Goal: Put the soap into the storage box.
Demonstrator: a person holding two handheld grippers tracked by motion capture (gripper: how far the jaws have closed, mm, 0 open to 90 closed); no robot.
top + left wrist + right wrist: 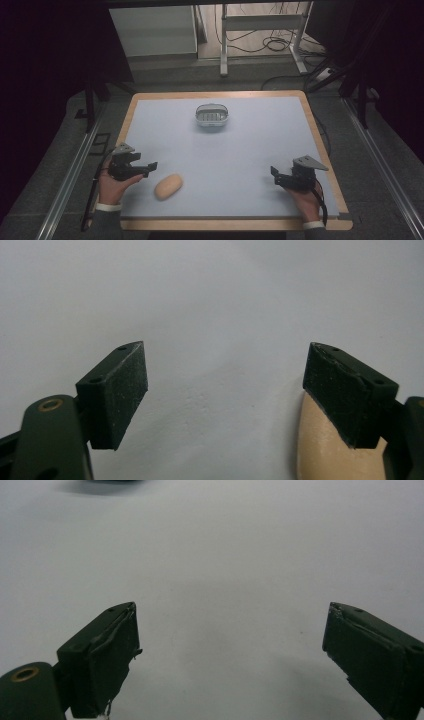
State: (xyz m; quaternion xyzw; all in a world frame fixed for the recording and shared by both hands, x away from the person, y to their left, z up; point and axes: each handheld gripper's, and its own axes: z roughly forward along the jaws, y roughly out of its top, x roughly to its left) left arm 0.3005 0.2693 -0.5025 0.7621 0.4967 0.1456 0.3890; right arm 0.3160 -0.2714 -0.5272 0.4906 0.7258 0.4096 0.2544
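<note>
- Your left tongs (145, 167) sit at the near-left of the tabletop (250, 150), held in your left hand (112, 185), jaws pointing right.
- Left tongs are released: the left gripper view shows the two black pads (120, 390) spread wide, bare pale surface between them, nothing gripped.
- A tan, oval, bread-like object (168, 186) lies flat on the tabletop just right of the left tongs, near the front edge. In the left gripper view its rounded end (325, 450) shows low at the right, partly behind the right-hand pad. Whether pad and object touch, you cannot tell from here.
- Your right tongs (277, 175) rest at the near-right, in your right hand (305, 200), jaws pointing left, grey three-cornered plate (310, 163) on top.
- Right tongs are also released: the right gripper view shows pads (107, 660) far apart over bare tabletop.
- A small white basket-like container (212, 115) with a darker rim stands at the far middle of the tabletop, well apart from both tongs and from the tan object.
- The tabletop is a pale blue-grey sheet with a wooden border (320, 135).
</note>
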